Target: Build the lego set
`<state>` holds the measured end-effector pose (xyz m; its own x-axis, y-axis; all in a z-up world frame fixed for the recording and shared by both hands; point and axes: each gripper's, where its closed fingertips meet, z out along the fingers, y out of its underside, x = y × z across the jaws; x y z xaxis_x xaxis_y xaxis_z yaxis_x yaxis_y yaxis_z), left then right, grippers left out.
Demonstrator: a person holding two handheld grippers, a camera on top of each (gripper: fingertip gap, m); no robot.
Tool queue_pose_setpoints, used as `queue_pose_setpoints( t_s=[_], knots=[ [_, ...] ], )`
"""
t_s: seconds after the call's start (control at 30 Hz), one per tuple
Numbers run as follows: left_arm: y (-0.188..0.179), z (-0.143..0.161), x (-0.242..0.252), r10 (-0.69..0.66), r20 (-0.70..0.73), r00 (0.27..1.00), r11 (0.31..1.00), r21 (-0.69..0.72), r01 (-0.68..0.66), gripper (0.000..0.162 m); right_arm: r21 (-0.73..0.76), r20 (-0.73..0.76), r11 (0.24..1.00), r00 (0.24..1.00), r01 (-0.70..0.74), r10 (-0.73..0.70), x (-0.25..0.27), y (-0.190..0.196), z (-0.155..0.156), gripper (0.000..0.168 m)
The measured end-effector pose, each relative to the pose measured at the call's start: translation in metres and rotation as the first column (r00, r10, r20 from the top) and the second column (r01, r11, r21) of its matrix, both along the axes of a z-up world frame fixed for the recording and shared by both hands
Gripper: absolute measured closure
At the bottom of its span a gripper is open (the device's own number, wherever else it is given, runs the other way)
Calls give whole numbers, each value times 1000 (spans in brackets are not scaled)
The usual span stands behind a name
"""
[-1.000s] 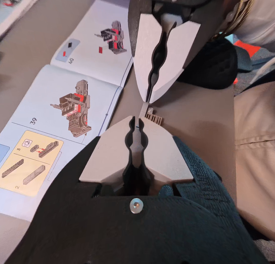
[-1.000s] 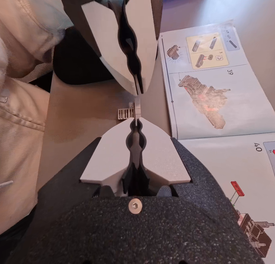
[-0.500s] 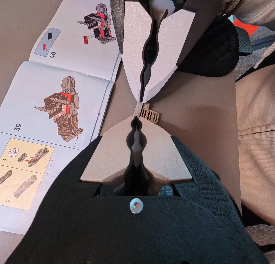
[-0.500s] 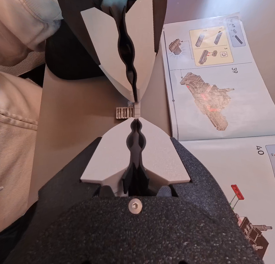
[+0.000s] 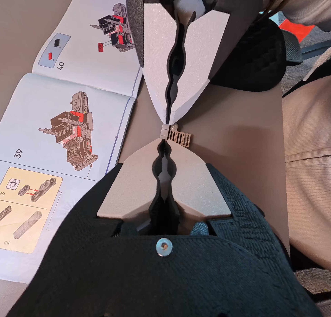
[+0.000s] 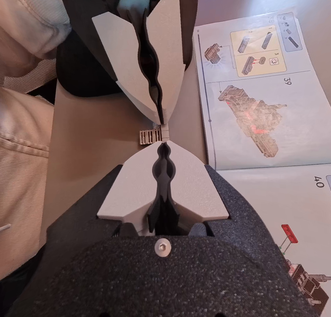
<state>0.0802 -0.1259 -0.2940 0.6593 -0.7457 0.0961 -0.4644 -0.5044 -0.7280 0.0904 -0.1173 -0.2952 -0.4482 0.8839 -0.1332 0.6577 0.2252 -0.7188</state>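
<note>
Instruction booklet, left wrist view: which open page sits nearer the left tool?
The page with the yellow sub-step box; the left tool overlaps its edge. The other page, showing red parts, lies farther off beside the right tool.

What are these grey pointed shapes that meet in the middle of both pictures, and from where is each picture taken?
They are the fingers of two hand-held grippers; a person holds one in each hand. Each picture comes from a camera on one gripper, looking along its own fingers, so the other gripper appears opposite. In the left wrist view the left gripper is at the bottom and the right gripper at the top; the right wrist view is the reverse. Both are shut on small grey lego pieces, tip to tip above the table. A grille piece sticks out sideways. An open booklet lies beside them.
</note>
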Motion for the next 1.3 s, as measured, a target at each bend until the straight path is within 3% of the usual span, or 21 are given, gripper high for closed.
queue_pose_setpoints(
  t_s=[0.33, 0.53, 0.57, 0.7, 0.77, 1.03, 1.3],
  knots=[
    [-3, 0, 2, -29, -24, 999, 999, 24, 30, 161, 73, -33, 997, 999, -22, 25, 0, -1, 0, 168],
    [-3, 0, 2, -34, -17, 999, 999, 19, 34, 161, 45, -35, 998, 999, -40, 41, 1, -3, 1, 168],
    [-2, -1, 2, -26, -24, 999, 999, 18, 27, 161, 17, -41, 999, 998, -44, 44, 1, -3, 3, 165],
    [-2, -3, 1, -26, -54, 998, 999, 23, 27, 161, 3, -72, 999, 996, -46, 46, 0, -5, 9, 124],
    [-4, 1, 3, -42, -23, 999, 999, 28, 43, 161, 59, -45, 995, 995, -85, 87, 2, -10, 2, 120],
    [4, 41, -11, 48, 269, 962, 990, 115, -81, 151, -38, -77, 999, 997, -15, 12, -7, 9, 14, 152],
    [5, 31, -10, 61, 238, 969, 995, 59, -78, 148, 140, 33, 979, 989, -148, 145, -12, 16, -13, 152]
  ],
)
